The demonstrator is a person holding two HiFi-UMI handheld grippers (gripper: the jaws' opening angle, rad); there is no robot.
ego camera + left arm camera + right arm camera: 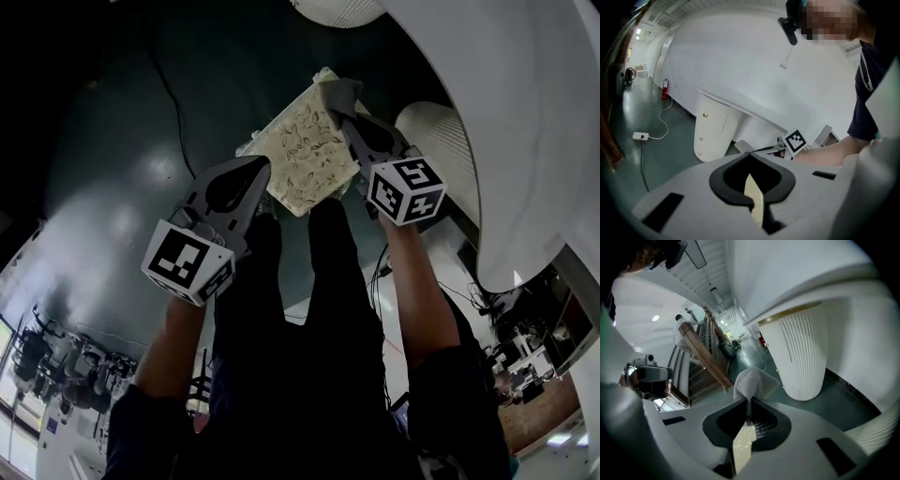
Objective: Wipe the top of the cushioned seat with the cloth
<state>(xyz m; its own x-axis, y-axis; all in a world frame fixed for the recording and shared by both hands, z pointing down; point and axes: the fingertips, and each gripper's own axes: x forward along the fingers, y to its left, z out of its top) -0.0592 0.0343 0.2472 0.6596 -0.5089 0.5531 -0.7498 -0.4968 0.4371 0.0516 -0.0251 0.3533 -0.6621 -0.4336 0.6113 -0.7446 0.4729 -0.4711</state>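
A cloth [305, 150], cream with a leafy pattern and a grey mesh backing, is stretched in the air between both grippers above a dark green floor [122, 187]. My left gripper [259, 174] is shut on its near-left edge; in the left gripper view only a cream sliver of cloth [755, 199] shows between the closed jaws of that gripper [750, 158]. My right gripper [339, 101] is shut on the far corner. A grey tuft of cloth [754, 383] sticks out past the right gripper [749, 401]. I cannot make out a cushioned seat top in any view.
A white ribbed pedestal [441, 141] stands under a big white curved surface [525, 112] at the right. A black cable [173, 103] runs over the floor; a white cable and box [640, 136] lie near a red extinguisher [664, 88]. Wooden stairs [705, 357] rise further off.
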